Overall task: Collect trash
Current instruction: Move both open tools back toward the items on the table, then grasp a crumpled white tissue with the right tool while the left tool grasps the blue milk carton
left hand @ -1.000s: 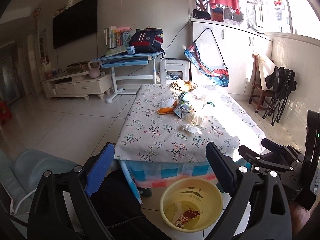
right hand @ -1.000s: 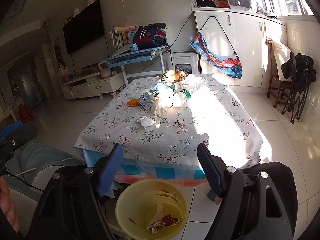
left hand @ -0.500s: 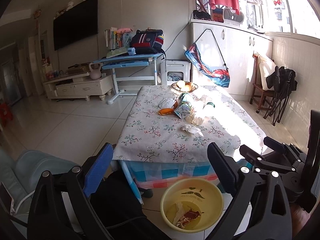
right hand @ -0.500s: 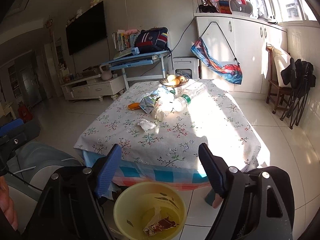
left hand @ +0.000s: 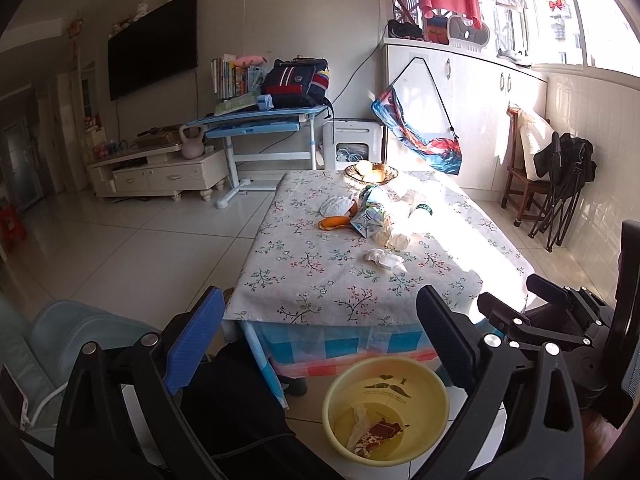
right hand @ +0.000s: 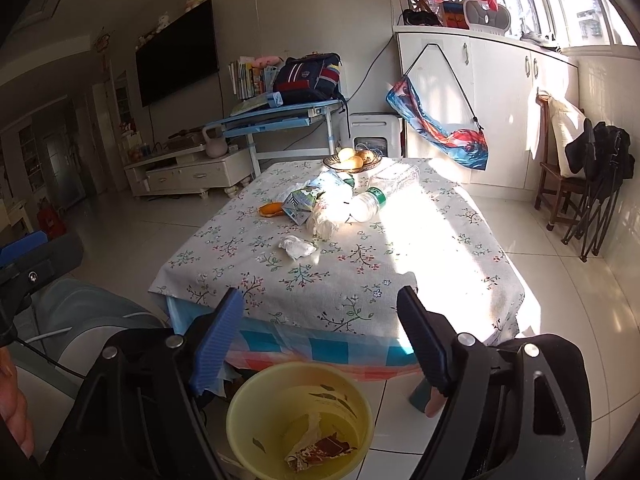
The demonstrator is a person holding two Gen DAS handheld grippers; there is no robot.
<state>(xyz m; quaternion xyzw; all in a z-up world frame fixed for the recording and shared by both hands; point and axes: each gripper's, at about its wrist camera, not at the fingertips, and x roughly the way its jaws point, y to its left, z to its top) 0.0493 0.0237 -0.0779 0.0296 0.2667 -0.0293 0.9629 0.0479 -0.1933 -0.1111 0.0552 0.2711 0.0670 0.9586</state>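
Both tools, left tool (left hand: 320, 328) and right tool (right hand: 320, 328), have backed off slightly, gaping empty above the yellow basin (left hand: 386, 408) beside the counter (left hand: 320, 280), where crumpled tissue (left hand: 384, 258) lies.

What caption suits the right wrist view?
Open right gripper above a yellow plastic basin, facing crumpled white tissue on the floral-clothed table.

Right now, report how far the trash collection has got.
Done: the yellow basin on the floor already holds a wrapper and a crumpled tissue. In hand: nothing; the left gripper and the right gripper are both open and empty. Left on the table: a crumpled tissue, a carton, a plastic bottle and an orange peel.
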